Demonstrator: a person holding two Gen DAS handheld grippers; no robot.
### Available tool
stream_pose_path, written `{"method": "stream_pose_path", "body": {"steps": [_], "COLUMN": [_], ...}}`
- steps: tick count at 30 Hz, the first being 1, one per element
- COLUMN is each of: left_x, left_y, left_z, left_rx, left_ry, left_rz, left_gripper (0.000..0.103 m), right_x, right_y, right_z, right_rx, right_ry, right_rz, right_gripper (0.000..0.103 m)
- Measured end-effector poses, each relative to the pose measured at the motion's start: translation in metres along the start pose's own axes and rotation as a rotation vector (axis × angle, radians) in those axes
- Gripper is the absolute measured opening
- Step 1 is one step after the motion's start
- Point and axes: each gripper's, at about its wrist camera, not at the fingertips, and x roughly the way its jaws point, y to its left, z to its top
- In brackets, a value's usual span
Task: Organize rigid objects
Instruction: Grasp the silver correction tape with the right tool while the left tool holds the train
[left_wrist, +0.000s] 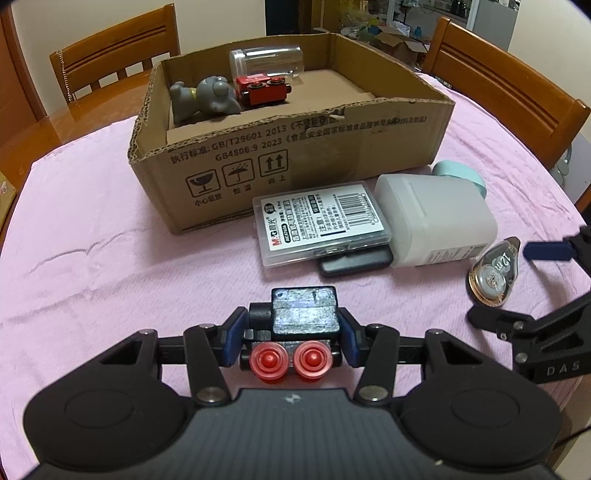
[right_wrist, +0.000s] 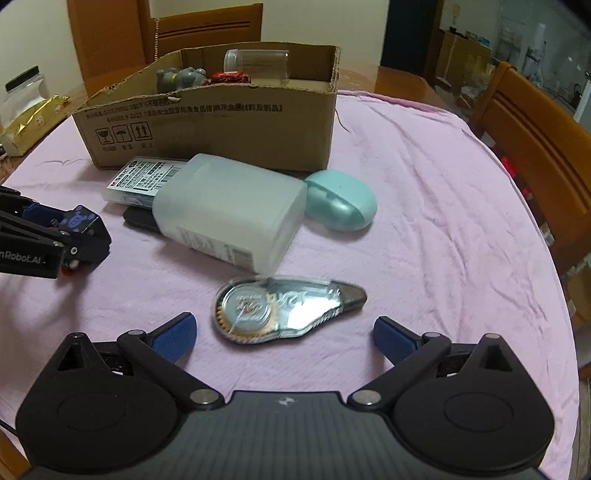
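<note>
My left gripper (left_wrist: 293, 338) is shut on a black toy train car (left_wrist: 304, 314) with red wheels, held just above the pink cloth; it also shows in the right wrist view (right_wrist: 79, 236). My right gripper (right_wrist: 284, 334) is open, its fingers on either side of a clear correction tape dispenser (right_wrist: 284, 308) lying flat on the cloth, also seen in the left wrist view (left_wrist: 493, 278). The cardboard box (left_wrist: 295, 158) behind holds a grey toy figure (left_wrist: 205, 98), a red train car (left_wrist: 264, 88) and a clear jar (left_wrist: 267, 62).
In front of the box lie a clear plastic case (left_wrist: 321, 221) over a dark flat object (left_wrist: 352, 262), a frosted white container (left_wrist: 436, 218) and a mint green case (right_wrist: 341, 206). Wooden chairs (left_wrist: 506, 88) stand behind the round table.
</note>
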Motion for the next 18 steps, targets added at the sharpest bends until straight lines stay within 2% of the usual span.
{"method": "stream_pose_path", "body": {"steps": [6, 15, 18], "left_x": [0.001, 0.001, 0.001], "left_y": [-0.001, -0.003, -0.002], "left_z": [0.001, 0.002, 0.003], "left_rx": [0.007, 0.015, 0.012], "left_ry": [-0.005, 0.012, 0.024], "left_rz": [0.002, 0.006, 0.013], "left_gripper": [0.051, 0.055, 0.056], "right_x": [0.004, 0.007, 0.006], "right_y": [-0.005, -0.004, -0.003], "right_z": [0.005, 0.011, 0.012], "right_rx": [-0.073, -0.078, -0.090], "right_ry": [-0.015, 0.008, 0.009], "right_rz": [0.055, 0.064, 0.073], "right_gripper": [0.103, 0.103, 0.100]}}
